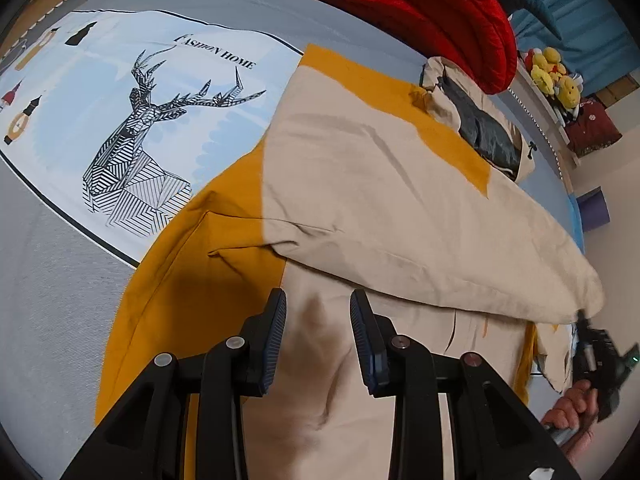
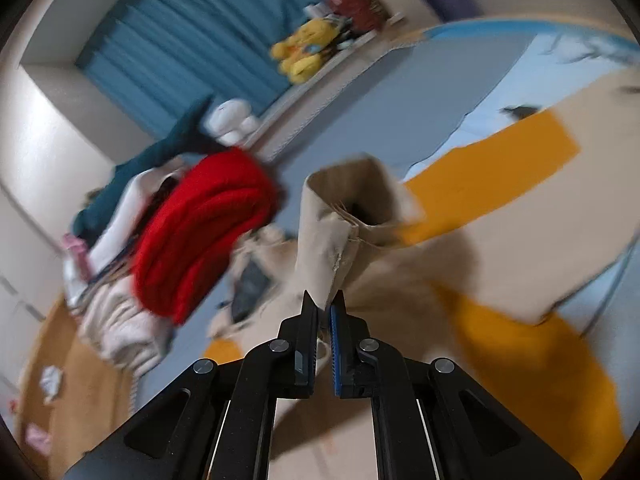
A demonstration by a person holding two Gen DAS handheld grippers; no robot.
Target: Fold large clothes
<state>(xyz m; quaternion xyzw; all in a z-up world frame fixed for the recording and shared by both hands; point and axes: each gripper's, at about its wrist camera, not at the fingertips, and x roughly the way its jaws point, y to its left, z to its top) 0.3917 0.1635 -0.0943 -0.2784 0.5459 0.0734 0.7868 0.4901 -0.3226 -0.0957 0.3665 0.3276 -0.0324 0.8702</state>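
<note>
A beige and mustard-yellow jacket [image 1: 360, 184] lies spread on the bed, one beige sleeve [image 1: 420, 236] folded across its body. My left gripper [image 1: 318, 304] is open and empty, hovering just above the jacket's beige lower part. My right gripper [image 2: 325, 304] is shut on the beige sleeve cuff [image 2: 344, 216] and holds it up off the jacket [image 2: 500, 248]; the view is blurred. The right gripper also shows at the left wrist view's right edge [image 1: 580, 320], at the sleeve's end.
A blue-grey bedsheet [image 1: 48, 280] with a deer-print panel [image 1: 136, 120] lies under the jacket. A red quilted coat [image 1: 440, 12] and other clothes are piled at the bed's far side. Plush toys [image 1: 554, 76] sit on a shelf by teal curtains [image 2: 192, 40].
</note>
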